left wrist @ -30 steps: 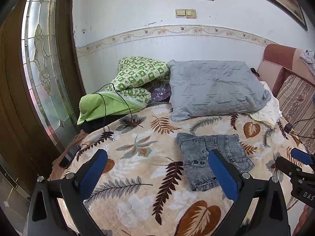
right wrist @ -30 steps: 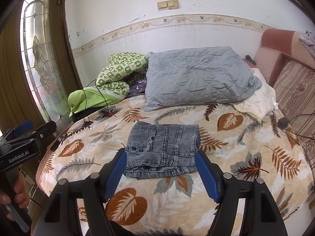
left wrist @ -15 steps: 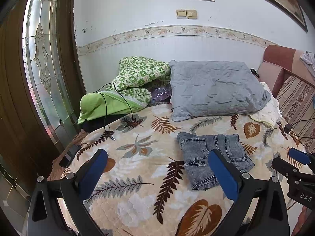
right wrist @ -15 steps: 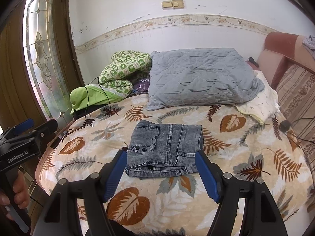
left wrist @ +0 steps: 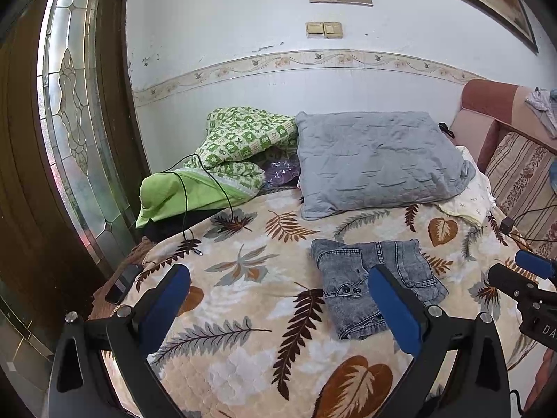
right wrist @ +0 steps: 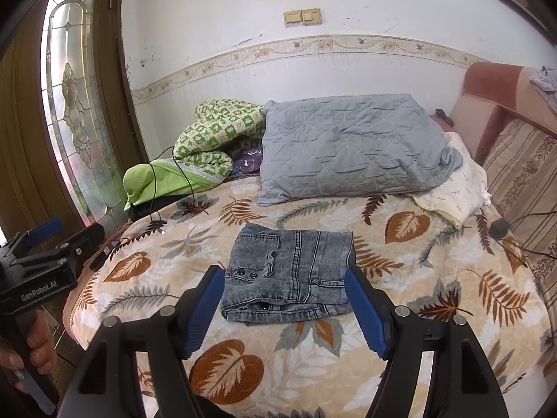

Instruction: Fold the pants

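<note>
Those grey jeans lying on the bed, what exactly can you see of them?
The jeans are grey, acid-washed denim, folded into a compact, roughly rectangular bundle of several layers. The waistband end faces the left side of the right wrist view, showing dark metal buttons, stitched seams and a small frayed tear. They lie flat on the leaf-patterned bedspread, in front of the grey pillow and apart from it. Only the bedspread touches them; the open right gripper frames them without contact.

left tongs (right wrist: 41,244): "GenRobot.AI" | right tongs (left wrist: 536,280): perhaps "DA…"
</note>
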Demonstrator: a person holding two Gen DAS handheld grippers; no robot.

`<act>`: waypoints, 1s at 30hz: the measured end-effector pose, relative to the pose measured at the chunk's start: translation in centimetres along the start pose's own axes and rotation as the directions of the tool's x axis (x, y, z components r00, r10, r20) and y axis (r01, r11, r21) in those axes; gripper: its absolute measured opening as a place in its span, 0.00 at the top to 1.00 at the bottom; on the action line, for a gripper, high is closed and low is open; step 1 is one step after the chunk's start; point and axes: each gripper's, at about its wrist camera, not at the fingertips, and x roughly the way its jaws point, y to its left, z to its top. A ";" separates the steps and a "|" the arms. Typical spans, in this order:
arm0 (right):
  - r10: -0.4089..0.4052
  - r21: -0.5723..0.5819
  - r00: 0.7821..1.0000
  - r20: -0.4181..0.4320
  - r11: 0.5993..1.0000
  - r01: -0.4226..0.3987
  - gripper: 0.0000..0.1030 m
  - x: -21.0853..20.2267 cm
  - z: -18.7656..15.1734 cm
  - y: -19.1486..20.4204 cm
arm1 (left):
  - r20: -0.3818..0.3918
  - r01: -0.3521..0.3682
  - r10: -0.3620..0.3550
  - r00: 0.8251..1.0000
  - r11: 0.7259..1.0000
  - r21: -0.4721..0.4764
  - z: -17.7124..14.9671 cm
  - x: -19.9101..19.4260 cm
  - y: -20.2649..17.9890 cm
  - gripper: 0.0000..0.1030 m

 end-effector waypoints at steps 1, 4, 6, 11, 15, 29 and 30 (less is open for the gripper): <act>0.000 0.001 1.000 0.000 1.000 0.000 0.27 0.0 0.0 0.0 | 0.002 0.001 -0.001 1.000 1.000 0.001 0.0 -0.1 0.0 0.01; -0.001 -0.003 1.000 0.001 1.000 0.001 0.27 0.0 0.0 0.0 | 0.010 0.005 -0.005 1.000 1.000 0.001 0.1 -0.3 0.1 0.01; 0.000 -0.009 1.000 0.004 1.000 0.000 0.27 -0.1 0.0 0.1 | 0.018 0.008 -0.008 1.000 1.000 0.001 0.1 -0.5 0.1 0.01; 0.003 -0.019 1.000 -0.009 1.000 -0.003 0.27 0.2 -0.2 0.4 | 0.035 0.010 -0.010 0.999 1.000 -0.001 0.2 -0.9 0.3 0.01; 0.003 -0.019 1.000 -0.023 1.000 -0.003 0.27 0.5 -0.4 0.6 | 0.045 0.010 -0.010 0.999 1.000 -0.011 0.3 -1.1 0.6 0.01; -0.005 -0.031 0.999 -0.038 1.000 0.004 0.27 0.8 -0.5 1.1 | 0.048 0.006 -0.005 0.999 1.000 -0.022 0.3 -1.1 0.9 0.01; -0.005 -0.031 0.999 -0.038 1.000 0.004 0.27 0.8 -0.5 1.0 | 0.048 0.006 -0.005 0.999 1.000 -0.021 0.2 -1.1 1.0 0.01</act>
